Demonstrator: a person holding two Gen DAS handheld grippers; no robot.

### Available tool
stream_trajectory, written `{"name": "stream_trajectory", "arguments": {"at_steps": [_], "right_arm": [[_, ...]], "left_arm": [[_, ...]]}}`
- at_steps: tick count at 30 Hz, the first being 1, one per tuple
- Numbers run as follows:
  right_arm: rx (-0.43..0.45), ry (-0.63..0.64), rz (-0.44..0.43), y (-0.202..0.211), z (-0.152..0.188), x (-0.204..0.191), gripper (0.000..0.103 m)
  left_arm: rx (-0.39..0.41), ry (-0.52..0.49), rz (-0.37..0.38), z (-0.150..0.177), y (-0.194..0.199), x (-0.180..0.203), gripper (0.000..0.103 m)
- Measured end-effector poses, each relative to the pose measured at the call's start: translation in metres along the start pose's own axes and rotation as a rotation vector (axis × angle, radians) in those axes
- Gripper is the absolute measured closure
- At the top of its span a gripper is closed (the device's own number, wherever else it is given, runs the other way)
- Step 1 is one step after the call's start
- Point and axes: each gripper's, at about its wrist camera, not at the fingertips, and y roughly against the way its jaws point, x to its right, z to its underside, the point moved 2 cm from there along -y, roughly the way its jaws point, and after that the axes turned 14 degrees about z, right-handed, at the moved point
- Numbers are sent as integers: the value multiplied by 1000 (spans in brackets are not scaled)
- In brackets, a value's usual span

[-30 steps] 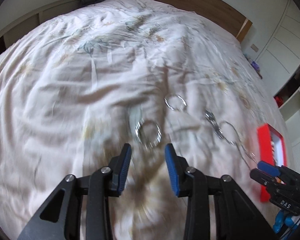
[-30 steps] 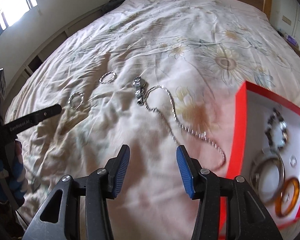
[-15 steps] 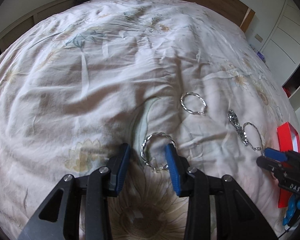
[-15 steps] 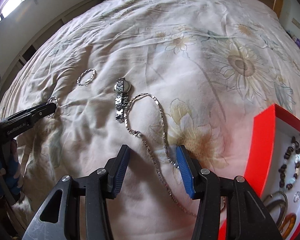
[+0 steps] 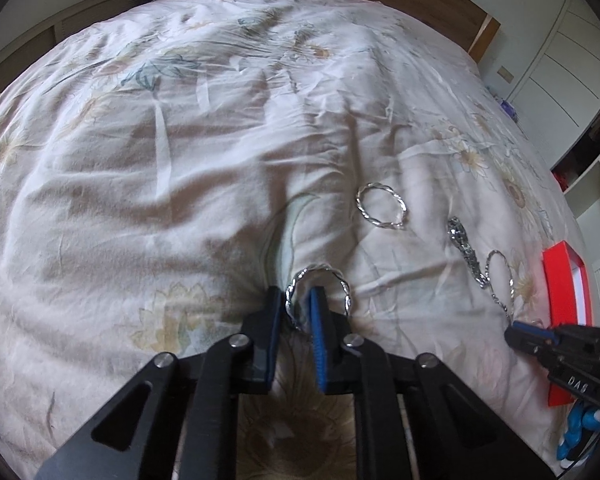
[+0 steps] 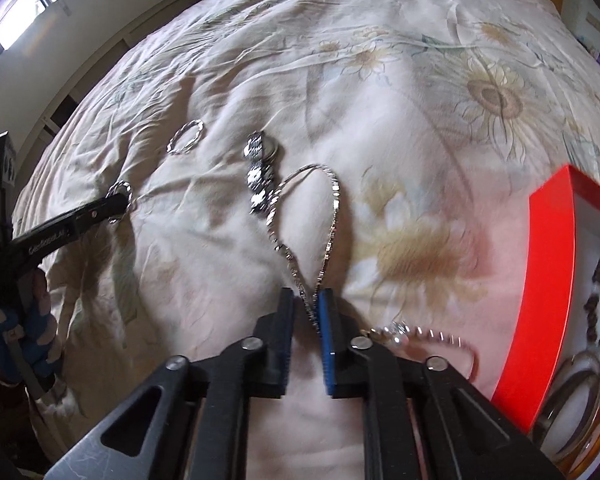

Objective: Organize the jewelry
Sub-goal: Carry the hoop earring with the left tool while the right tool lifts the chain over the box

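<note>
A long silver link chain necklace [image 6: 324,220] is laid on the floral bedspread [image 6: 380,80], its narrow loop pointing toward 12 o'clock and its two strands meeting in the right gripper [image 6: 306,312], whose jaws have just been closing and are clenched on them. A twisted silver wire bangle [image 5: 320,288] is pinched at its left rim by the left gripper [image 5: 296,312], its jaws likewise just closed. At 3 o'clock, a red open-topped box [image 6: 548,280] is seen holding a dark beaded bracelet [image 6: 598,276], a metal bangle [image 6: 576,392] and an amber bangle [image 6: 596,436].
</note>
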Motion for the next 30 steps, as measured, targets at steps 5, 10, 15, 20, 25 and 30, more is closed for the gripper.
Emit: {"name": "stream_trajectory", "arguments": {"at_steps": [5, 10, 15, 20, 25, 30], "right_arm": [[-1, -31, -17, 15, 23, -11, 100], [19, -54, -33, 40, 42, -20, 100], [74, -72, -44, 78, 60, -29, 100], [126, -65, -47, 117, 80, -37, 100], [182, -67, -48, 153, 104, -36, 100], [247, -82, -50, 189, 137, -30, 100]], "left_arm": [[-1, -19, 17, 1, 12, 5, 99], [12, -37, 19, 8, 38, 13, 100], [43, -72, 20, 18, 75, 23, 100], [88, -97, 27, 36, 116, 36, 100], [128, -106, 38, 59, 150, 52, 100], [163, -132, 53, 85, 178, 77, 100]]}}
